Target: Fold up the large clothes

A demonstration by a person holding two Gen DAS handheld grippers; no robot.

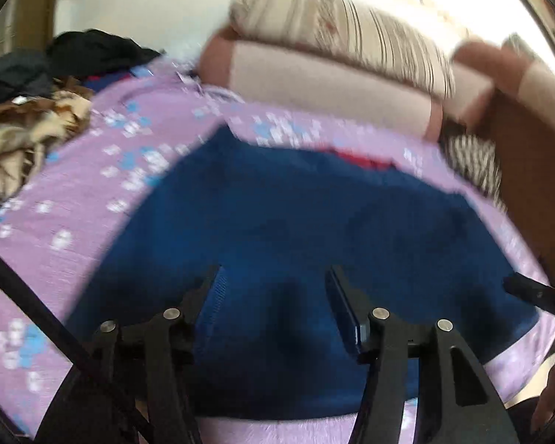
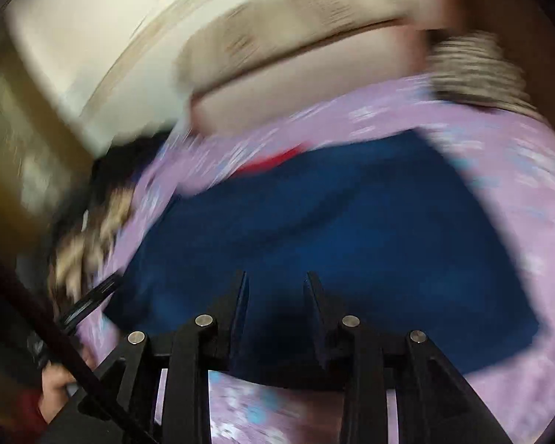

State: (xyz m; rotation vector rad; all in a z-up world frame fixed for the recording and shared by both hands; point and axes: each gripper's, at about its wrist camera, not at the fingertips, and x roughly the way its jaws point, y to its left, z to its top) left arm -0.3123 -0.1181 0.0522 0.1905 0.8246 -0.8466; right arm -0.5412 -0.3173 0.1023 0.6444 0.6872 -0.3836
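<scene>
A large dark blue garment lies spread flat on a lilac flowered bedsheet, with a red part showing at its far edge. My left gripper is open, its fingers hovering over the garment's near edge with nothing between them. The right wrist view, blurred by motion, shows the same blue garment and red part. My right gripper is open above the garment's near edge. The right gripper's tip also shows at the right edge of the left wrist view.
Rolled pink and striped bedding lies across the far side of the bed. A heap of dark and brown patterned clothes sits at the far left. A striped cloth and a brown headboard are at the right.
</scene>
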